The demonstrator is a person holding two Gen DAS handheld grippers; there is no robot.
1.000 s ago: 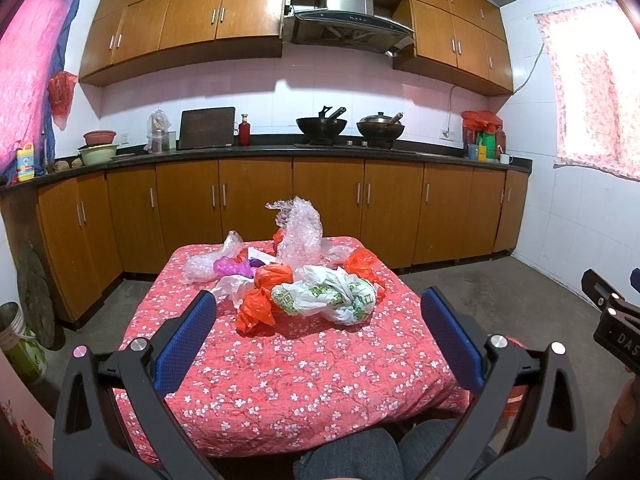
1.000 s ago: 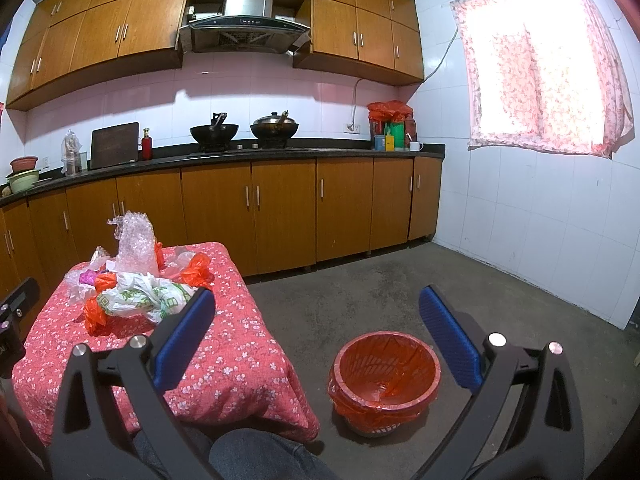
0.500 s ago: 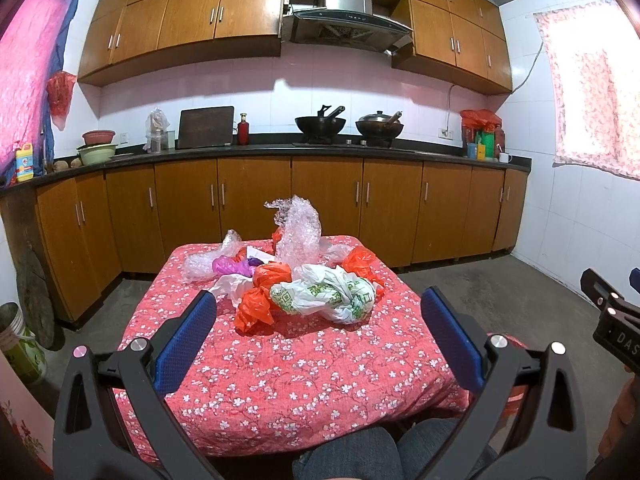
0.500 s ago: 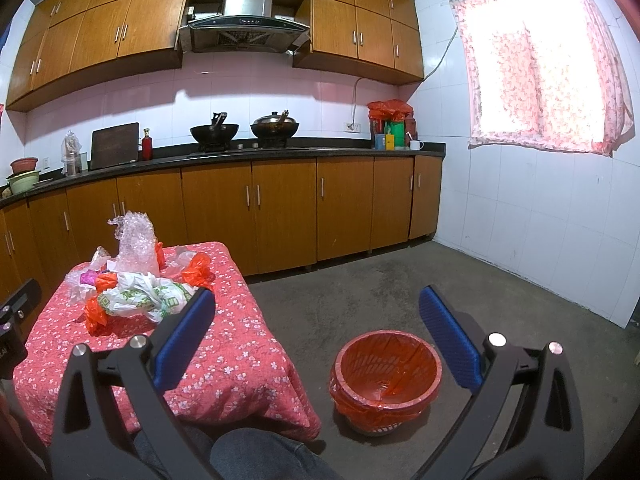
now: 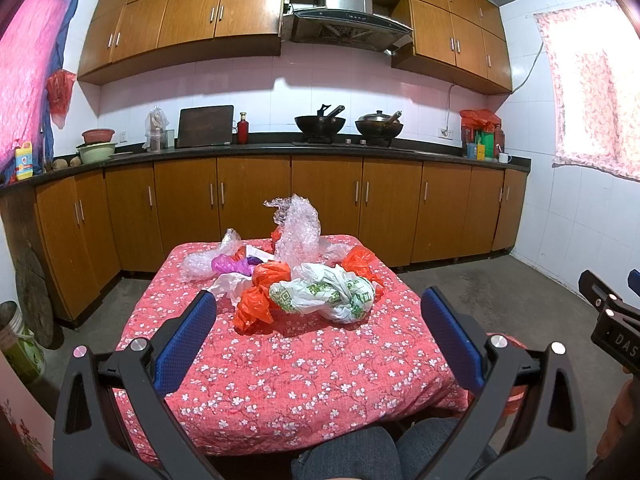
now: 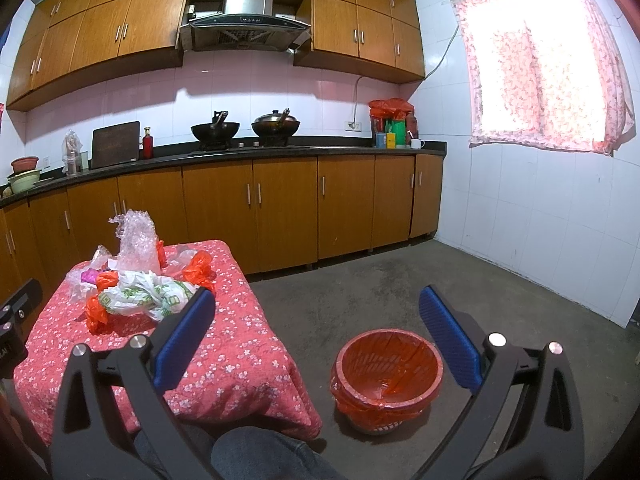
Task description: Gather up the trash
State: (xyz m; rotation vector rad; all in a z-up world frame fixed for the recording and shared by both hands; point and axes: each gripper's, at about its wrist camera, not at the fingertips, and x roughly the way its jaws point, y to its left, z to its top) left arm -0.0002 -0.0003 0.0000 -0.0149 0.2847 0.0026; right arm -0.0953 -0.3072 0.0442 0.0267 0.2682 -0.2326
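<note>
A heap of plastic trash lies on the table with the red flowered cloth (image 5: 288, 364): a white and green bag (image 5: 324, 294), orange bags (image 5: 260, 292), a purple bag (image 5: 230, 265), and upright bubble wrap (image 5: 298, 232). My left gripper (image 5: 318, 320) is open, held short of the heap with nothing between its blue fingers. The right gripper (image 6: 316, 324) is also open and empty, above the floor between the table (image 6: 240, 360) and a red trash basket (image 6: 386, 374) lined with an orange bag. The heap (image 6: 144, 292) shows at left in the right wrist view.
Wooden cabinets (image 5: 320, 208) and a dark counter with woks (image 5: 320, 122) run along the back wall. A person's knees in jeans (image 5: 360, 452) sit under the table's near edge. A bucket (image 5: 16, 344) stands at far left. Grey floor (image 6: 400, 280) spreads around the basket.
Both views shift very slightly; the heap sits a touch higher in the left wrist view. Nothing was grasped or released.
</note>
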